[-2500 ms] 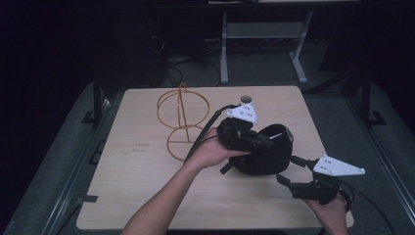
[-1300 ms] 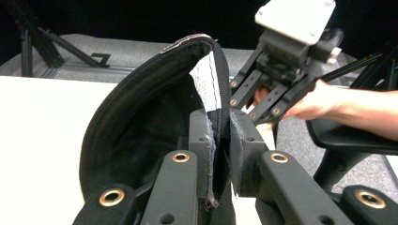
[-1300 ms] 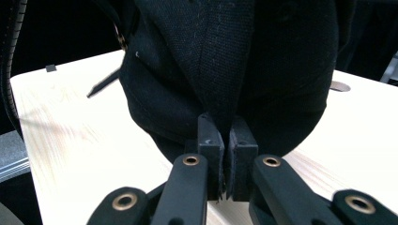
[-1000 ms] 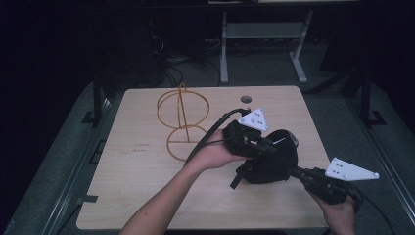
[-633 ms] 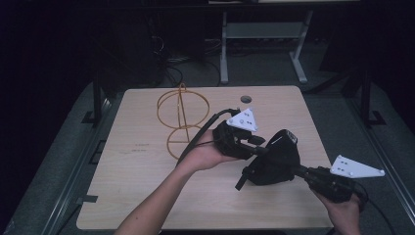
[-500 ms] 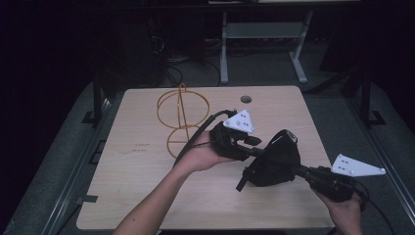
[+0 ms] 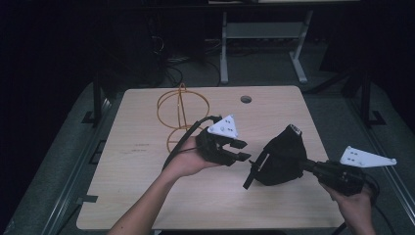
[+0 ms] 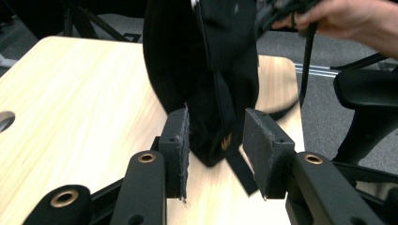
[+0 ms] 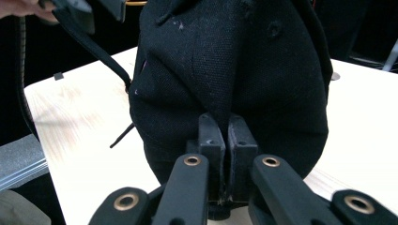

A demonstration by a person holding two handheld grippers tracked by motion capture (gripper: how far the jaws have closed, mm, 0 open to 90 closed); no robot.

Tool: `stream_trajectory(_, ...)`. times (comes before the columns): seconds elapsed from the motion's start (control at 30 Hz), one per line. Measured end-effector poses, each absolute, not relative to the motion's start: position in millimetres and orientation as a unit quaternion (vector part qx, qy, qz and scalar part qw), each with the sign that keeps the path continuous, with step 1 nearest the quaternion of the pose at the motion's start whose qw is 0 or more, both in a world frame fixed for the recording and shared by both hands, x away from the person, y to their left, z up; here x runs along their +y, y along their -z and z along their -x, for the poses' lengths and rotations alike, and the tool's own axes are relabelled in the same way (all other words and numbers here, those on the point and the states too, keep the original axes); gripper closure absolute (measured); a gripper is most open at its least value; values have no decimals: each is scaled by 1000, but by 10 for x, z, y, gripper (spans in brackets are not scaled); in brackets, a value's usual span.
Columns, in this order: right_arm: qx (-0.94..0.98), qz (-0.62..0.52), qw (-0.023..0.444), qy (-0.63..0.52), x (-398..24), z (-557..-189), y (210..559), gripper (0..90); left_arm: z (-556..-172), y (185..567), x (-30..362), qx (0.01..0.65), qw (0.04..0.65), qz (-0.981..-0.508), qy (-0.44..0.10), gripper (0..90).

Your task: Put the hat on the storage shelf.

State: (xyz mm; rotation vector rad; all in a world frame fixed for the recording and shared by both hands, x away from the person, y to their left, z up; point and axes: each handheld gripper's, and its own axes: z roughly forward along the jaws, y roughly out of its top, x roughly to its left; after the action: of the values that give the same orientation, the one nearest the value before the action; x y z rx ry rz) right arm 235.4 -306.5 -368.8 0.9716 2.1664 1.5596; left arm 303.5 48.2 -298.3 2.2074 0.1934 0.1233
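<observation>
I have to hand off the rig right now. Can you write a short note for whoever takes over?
Right claw: shut on a fold of the black cap, holding it up over the table.
Left claw: open, beside the cap and apart from it; in the left gripper view the cap's lower edge and strap sit in front of the gap between its jaws.
Wire stand: empty, at the back left of the table.
Done: cap lifted and gripped by the right claw.
Left: probably a left grip on the cap, then placing it, perhaps on the stand.
</observation>
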Motion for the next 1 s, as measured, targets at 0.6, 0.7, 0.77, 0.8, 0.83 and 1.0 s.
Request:
stream_trajectory(0.6, 762, -344, 150, -528, -3106, -2523, 3492, 871, -2912, 3377, 837, 98, 424, -898, -65, 586)
stream_trajectory(0.7, 762, -344, 149, -529, -3099, -2553, 3442, 871, -2887, 3450, 896, 101, 426, -897, -66, 581)
stream_trajectory(0.77, 762, -344, 147, -529, -3097, -2577, 3409, 871, -2875, 3498, 933, 103, 424, -897, -68, 572)
stream_trajectory(0.8, 763, -344, 146, -528, -3096, -2589, 3391, 871, -2869, 3522, 948, 105, 424, -897, -69, 568)
stream_trajectory(0.83, 763, -343, 146, -528, -3095, -2602, 3375, 871, -2867, 3545, 965, 105, 422, -898, -70, 565)
stream_trajectory(1.0, 763, -343, 144, -529, -3089, -2657, 3315, 871, -2849, 3639, 1016, 111, 420, -898, -70, 557)
